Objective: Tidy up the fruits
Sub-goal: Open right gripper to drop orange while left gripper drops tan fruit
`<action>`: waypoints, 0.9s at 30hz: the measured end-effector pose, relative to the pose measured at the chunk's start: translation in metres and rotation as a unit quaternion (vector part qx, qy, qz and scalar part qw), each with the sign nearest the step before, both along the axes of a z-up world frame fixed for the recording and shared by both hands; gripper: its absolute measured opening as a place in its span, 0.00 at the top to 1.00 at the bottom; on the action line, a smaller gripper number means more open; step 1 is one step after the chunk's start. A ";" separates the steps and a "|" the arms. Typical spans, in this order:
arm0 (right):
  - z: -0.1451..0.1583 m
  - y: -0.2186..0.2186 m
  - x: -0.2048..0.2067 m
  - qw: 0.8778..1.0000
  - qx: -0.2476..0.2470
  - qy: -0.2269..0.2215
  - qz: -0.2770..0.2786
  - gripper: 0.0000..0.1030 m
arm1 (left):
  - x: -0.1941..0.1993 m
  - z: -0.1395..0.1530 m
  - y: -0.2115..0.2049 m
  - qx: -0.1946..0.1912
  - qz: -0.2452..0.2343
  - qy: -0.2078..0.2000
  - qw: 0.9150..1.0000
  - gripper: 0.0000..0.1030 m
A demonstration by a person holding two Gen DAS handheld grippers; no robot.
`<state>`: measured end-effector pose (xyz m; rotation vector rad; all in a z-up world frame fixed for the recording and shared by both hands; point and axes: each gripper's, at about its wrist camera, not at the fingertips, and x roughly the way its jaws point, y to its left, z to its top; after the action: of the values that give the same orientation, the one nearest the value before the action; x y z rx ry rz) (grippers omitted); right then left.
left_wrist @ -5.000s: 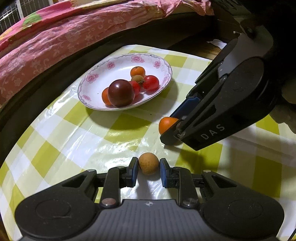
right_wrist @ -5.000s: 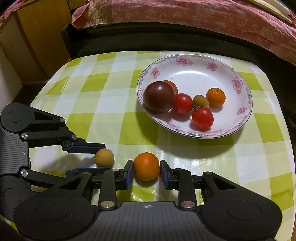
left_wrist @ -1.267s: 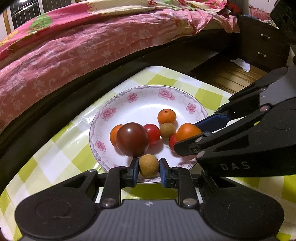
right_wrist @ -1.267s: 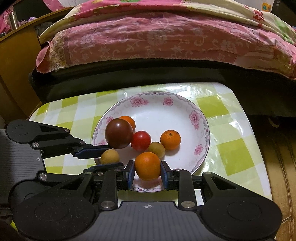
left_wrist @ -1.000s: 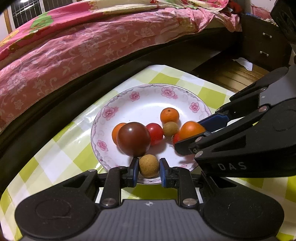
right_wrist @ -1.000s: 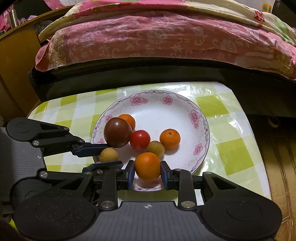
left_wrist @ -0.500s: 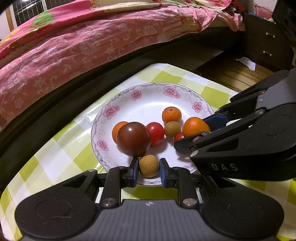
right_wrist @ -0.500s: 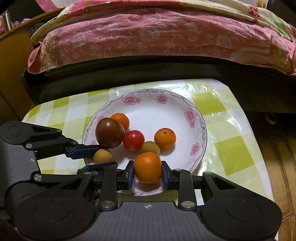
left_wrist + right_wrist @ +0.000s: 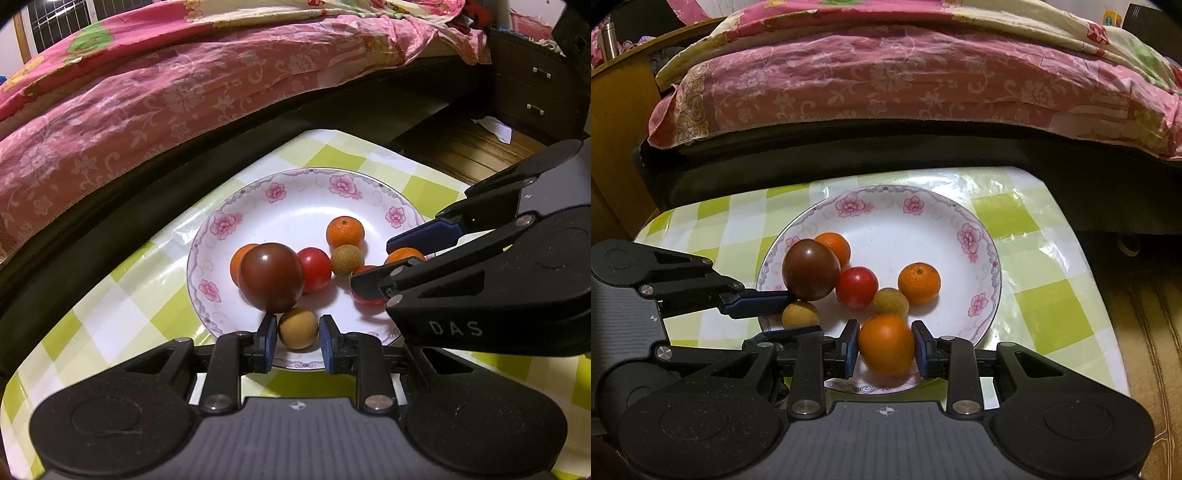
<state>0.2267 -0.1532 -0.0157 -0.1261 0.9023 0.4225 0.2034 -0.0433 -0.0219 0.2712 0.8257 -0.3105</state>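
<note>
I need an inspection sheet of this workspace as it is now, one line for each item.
Surface: table under a green-checked cloth.
Job's things: plate holding a dark tomato, a red tomato and other small fruits.
Clutter: nothing seen on the table.
Grippers: left gripper is shut on a tan fruit low over the plate's near rim. Right gripper is shut on an orange over the plate.
Cables: nothing seen.
Surroundings: bed with a pink quilt behind the table; dark drawers; paper scrap on the wood floor.
</note>
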 end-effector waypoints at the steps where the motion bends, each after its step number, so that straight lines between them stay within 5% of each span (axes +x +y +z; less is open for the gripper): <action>1: 0.001 0.000 0.000 1.000 0.000 -0.001 0.001 0.71 | 0.000 0.000 0.000 0.000 0.000 0.000 1.000 0.68; 27: 0.012 -0.007 -0.004 1.000 0.008 -0.014 -0.017 0.70 | -0.007 0.011 0.004 -0.004 0.005 -0.010 1.000 0.60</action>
<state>0.2230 -0.1601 -0.0036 -0.1013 0.8711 0.3963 0.1961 -0.0393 -0.0114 0.2612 0.8056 -0.3010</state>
